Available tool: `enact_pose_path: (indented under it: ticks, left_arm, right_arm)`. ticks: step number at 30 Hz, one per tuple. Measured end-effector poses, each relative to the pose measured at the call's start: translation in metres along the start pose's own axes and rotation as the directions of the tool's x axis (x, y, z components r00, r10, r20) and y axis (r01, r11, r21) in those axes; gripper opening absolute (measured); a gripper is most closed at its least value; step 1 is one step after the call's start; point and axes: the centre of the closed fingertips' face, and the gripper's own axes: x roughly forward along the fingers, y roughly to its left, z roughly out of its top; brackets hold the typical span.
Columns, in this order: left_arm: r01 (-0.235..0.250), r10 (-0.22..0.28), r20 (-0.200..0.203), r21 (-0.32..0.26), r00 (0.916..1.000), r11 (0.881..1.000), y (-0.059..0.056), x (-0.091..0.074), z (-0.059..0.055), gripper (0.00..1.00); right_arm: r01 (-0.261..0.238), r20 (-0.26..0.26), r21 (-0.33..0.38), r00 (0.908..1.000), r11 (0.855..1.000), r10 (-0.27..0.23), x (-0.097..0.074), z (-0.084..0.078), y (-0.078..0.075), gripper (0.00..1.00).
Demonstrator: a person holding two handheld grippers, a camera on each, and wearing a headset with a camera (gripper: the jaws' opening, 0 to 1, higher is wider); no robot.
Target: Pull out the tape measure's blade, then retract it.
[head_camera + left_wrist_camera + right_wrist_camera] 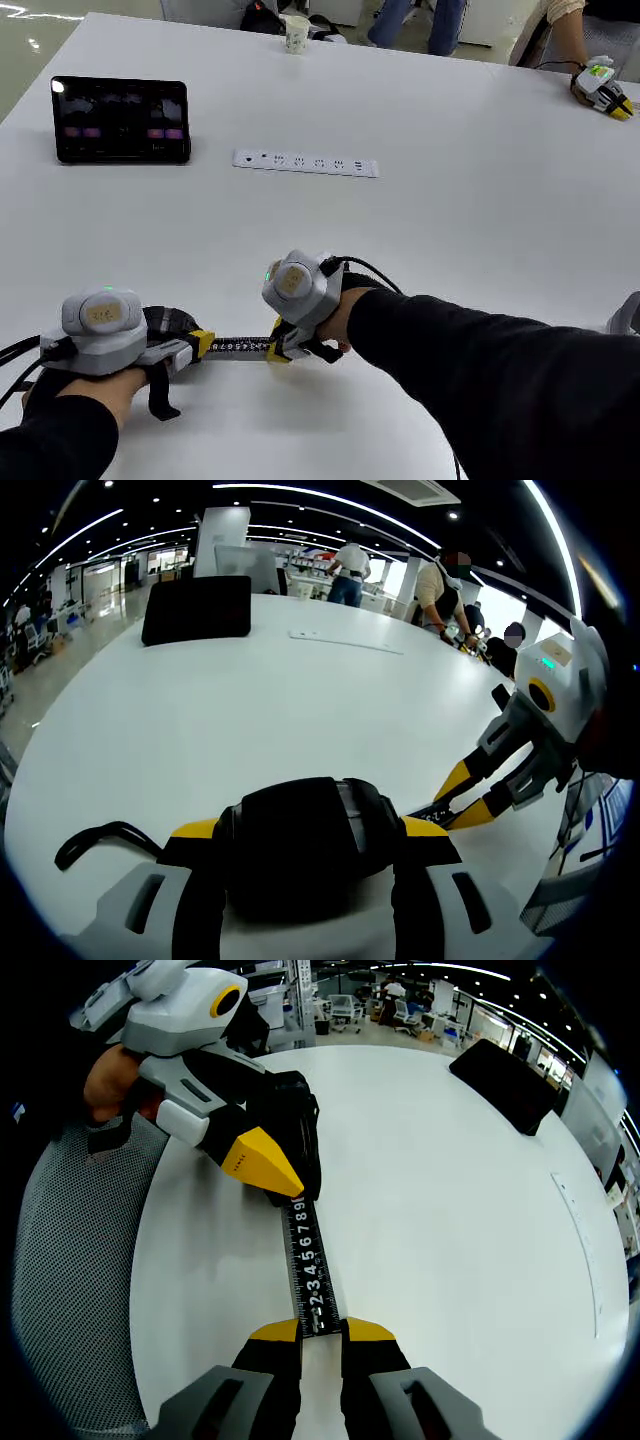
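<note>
The black tape measure (170,323) lies on the white table (420,200) at the front left. My left gripper (196,342) is shut on its case (305,835), yellow pads on both sides. A short length of blade (238,346) runs right from the case. My right gripper (277,351) is shut on the blade's end. In the right gripper view the blade (305,1265) shows its numbers, reaching from my right gripper (320,1332) up to the case (296,1130) held by the left gripper (255,1165). The right gripper (480,790) enters the left gripper view from the right.
A dark tablet (120,120) stands at the back left, a white power strip (305,162) lies mid-table, and a paper cup (296,33) is at the far edge. Another person's gripper (605,88) rests at the far right. The tape's black strap (160,395) trails towards me.
</note>
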Motion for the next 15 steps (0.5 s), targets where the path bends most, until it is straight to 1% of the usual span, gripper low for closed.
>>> enact_pose_path:
  ticks: [8, 15]
  left_arm:
    - [0.002, -0.002, 0.0, -0.005, 1.0, 1.0, 0.0, 0.0, 0.0, 0.63]
    - [0.003, -0.003, 0.002, -0.006, 1.0, 1.0, 0.0, -0.001, -0.001, 0.63]
  right_arm:
    - [0.001, 0.009, -0.009, 1.0, 1.0, -0.001, 0.004, 0.006, 0.0, 0.11]
    - [-0.003, 0.021, -0.008, 0.9998, 1.0, 0.003, 0.006, 0.012, 0.003, 0.11]
